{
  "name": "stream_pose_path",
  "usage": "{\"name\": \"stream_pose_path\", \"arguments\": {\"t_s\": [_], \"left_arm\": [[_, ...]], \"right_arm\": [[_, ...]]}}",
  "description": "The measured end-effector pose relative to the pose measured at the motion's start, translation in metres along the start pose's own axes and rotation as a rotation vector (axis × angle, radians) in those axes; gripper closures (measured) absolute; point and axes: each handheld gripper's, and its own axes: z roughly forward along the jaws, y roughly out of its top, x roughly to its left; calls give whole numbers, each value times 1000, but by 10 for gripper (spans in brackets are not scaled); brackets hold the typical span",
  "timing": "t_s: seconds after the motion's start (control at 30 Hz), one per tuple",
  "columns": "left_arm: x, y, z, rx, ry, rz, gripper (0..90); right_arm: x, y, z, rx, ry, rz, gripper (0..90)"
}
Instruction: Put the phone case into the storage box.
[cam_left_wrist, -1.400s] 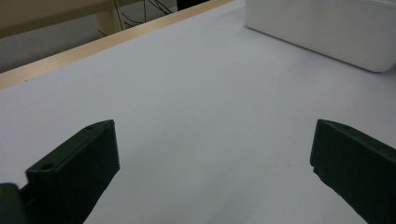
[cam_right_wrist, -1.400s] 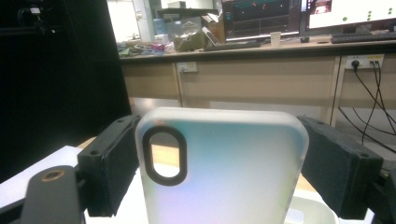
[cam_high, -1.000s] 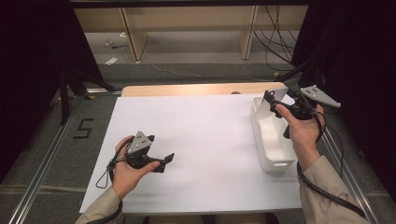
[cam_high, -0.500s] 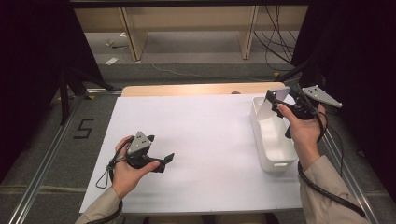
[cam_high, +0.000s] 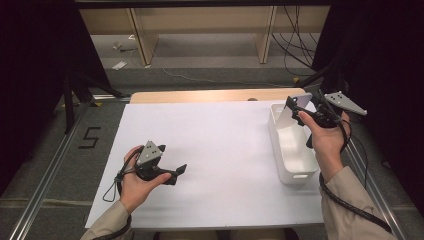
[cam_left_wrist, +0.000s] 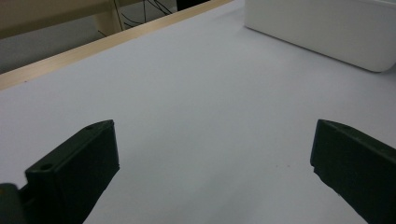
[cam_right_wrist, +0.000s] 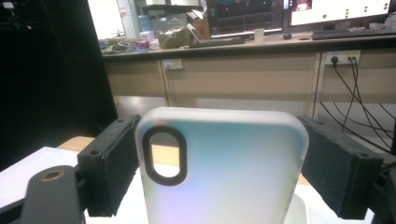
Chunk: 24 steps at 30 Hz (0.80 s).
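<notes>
Right gripper view: right gripper (cam_right_wrist: 224, 172) clamps phone case (cam_right_wrist: 224, 168) (left gripper (cam_left_wrist: 210, 177) gapes).

The lower part of the phone case (cam_right_wrist: 219, 168) is cut off by the bottom edge of the right gripper view, and its sides are covered by the jaws. In the left gripper view, the bin (cam_left_wrist: 327, 28) is cut by the top and right edges. In the high view, the case (cam_high: 295, 107) is too small for details to be told.
</notes>
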Motion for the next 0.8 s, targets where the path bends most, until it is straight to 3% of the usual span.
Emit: {"name": "stream_pose_path", "arguments": {"t_s": [0.8], "left_arm": [[0, 0, 0, -5, 0, 3, 5]], "right_arm": [[-7, -1, 0, 4, -36, -9, 180]]}}
